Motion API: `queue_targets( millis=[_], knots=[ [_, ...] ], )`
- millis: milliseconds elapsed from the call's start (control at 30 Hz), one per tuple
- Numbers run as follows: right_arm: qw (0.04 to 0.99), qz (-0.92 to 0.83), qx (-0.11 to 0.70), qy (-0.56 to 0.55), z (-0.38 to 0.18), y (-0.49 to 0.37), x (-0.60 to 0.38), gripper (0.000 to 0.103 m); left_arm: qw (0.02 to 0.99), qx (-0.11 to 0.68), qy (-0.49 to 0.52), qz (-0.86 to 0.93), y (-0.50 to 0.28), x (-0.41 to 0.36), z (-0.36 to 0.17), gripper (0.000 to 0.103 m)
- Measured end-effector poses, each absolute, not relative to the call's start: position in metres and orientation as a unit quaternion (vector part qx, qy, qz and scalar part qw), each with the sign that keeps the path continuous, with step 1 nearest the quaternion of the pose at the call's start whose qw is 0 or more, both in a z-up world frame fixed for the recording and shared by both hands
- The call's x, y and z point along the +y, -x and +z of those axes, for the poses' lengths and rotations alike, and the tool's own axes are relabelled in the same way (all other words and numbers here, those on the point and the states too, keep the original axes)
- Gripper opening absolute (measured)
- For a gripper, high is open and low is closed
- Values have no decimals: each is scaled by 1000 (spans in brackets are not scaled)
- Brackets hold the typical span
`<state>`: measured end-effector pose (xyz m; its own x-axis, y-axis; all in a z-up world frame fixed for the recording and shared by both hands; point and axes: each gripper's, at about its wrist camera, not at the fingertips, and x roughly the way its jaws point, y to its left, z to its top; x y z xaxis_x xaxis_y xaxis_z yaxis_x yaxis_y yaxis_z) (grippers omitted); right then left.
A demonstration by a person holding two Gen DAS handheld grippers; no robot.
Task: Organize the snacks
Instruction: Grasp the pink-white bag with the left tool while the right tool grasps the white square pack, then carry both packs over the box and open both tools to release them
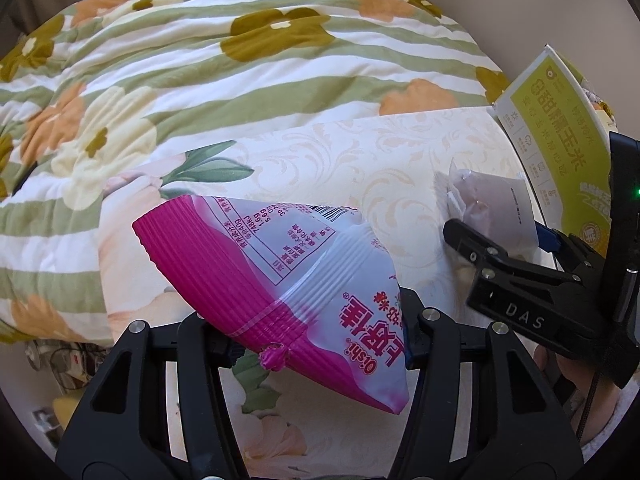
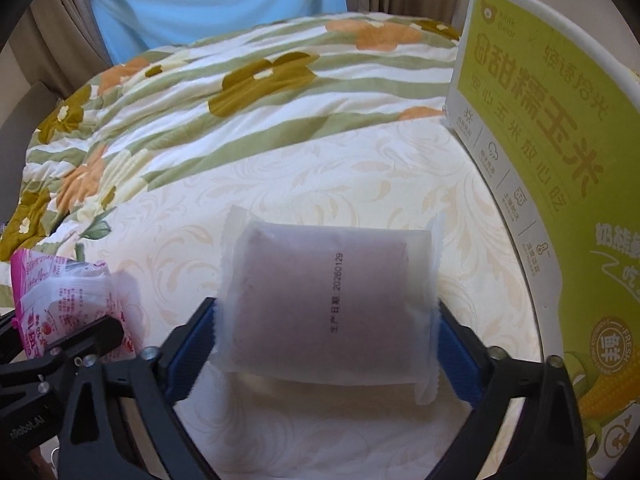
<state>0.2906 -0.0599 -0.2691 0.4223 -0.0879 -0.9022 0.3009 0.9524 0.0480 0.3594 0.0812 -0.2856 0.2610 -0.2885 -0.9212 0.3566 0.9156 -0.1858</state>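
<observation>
Cream patterned bed surface (image 2: 360,168) fills the near ground, with a floral quilt (image 1: 200,60) heaped on the far side and blue curtain beyond. Both snacks are up in the air: the left gripper (image 1: 316,344) is clamped on a pink Oishi bag (image 1: 288,276), and the right gripper (image 2: 326,320) pinches a frosted white packet (image 2: 328,300) between its blue pads (image 2: 188,344). Neither looks stowed yet, so I'd call this mid-task. On the right stands a green corn box (image 2: 540,152), upright and near the right hand, likely the destination, though its opening is out of sight. Plenty of bare bed between; watch that tall box wall.
</observation>
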Motion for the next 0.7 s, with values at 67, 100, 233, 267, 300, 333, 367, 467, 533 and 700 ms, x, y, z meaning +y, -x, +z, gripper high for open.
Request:
queue_targets(
  millis=[67,100,233,267,300,333,367,467,533,700],
  knots=[
    [842,-115,516,-103,-266,-287,-60,78,795,571,-28,-202,-357,82,-284,51],
    [844,-113,514,-102,-265,-286,-59,74,796,570,-25,-201,-356,83,-283,51],
    [848,-106,508,-105,-260,-282,-59,71,798,568,-17,-202,-351,86,-278,51],
    [849,-104,508,-107,-259,-280,-58,70,799,566,-16,-202,-349,87,-275,51],
    [850,-102,506,-106,-256,-278,-57,70,800,565,-16,-202,-347,88,-271,51],
    [854,-100,501,-100,-250,-275,-54,70,801,564,-16,-202,-346,88,-267,51],
    [857,-97,497,-99,-245,-273,-52,70,803,560,-14,-203,-344,88,-261,51],
    [870,-82,476,-101,-219,-264,-48,70,811,548,-15,-203,-338,88,-240,51],
    [876,-72,465,-110,-198,-260,-47,70,817,538,-12,-206,-333,87,-220,51],
    [893,-57,431,-115,-142,-248,-55,70,833,511,-23,-211,-328,72,-174,51]
  ],
)
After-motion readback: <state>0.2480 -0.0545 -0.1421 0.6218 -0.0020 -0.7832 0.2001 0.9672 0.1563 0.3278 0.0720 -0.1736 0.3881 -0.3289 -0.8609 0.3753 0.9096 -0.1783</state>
